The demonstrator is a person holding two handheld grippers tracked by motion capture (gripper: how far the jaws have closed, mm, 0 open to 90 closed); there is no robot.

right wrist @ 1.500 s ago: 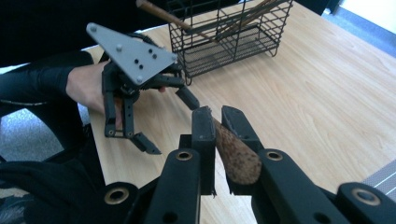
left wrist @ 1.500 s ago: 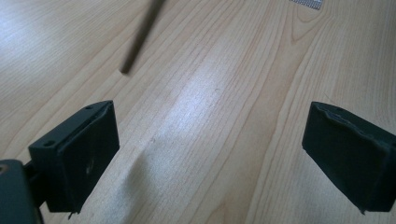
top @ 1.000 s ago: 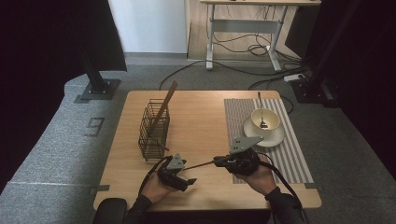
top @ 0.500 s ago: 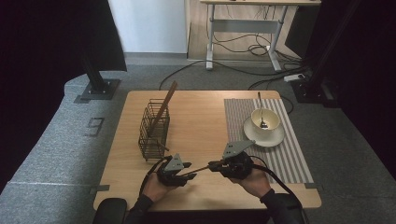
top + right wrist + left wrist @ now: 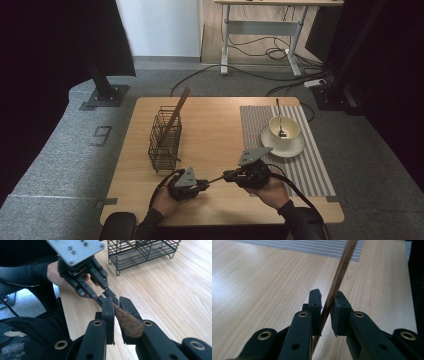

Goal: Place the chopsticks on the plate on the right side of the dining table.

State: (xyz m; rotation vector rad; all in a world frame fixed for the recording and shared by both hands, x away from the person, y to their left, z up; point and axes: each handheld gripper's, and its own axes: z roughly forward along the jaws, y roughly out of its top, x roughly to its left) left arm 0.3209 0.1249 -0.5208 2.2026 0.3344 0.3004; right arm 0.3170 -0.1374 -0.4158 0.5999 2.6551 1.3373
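A thin wooden stick (image 5: 216,178) spans the gap between the two hand-held grippers, raised a little above the front of the surface (image 5: 215,125). The left hand-held gripper (image 5: 327,308) has its jaws around the shaft with a narrow gap on one side, so it looks to be loosely closed on the stick rather than clamped. The right hand-held gripper (image 5: 117,307) holds the broader brown end (image 5: 128,325) between its jaws, which lie against it.

Risks, as judged from this pose:
- With two holds on one slender shaft, any twist or pull out of line could bend or snap the stick.
- If the left jaws are as slack as they appear, the stick may slide or pivot through them and drop onto the surface when the right hold is released.
- The wire basket (image 5: 165,139), already carrying a long wooden utensil (image 5: 176,111), stands just beyond the left hand (image 5: 165,200); a swing of the stick could catch its wires or tip it.

Hard to make out:
- The stick's broad end is blurred in the right gripper view; its shape cannot be told.
- The stick's far tip is cut off at the top of the left gripper view.
- Inside the bowl (image 5: 284,128) on its plate (image 5: 295,147), on the striped mat (image 5: 310,165), a small dark utensil shows, but too small to identify.
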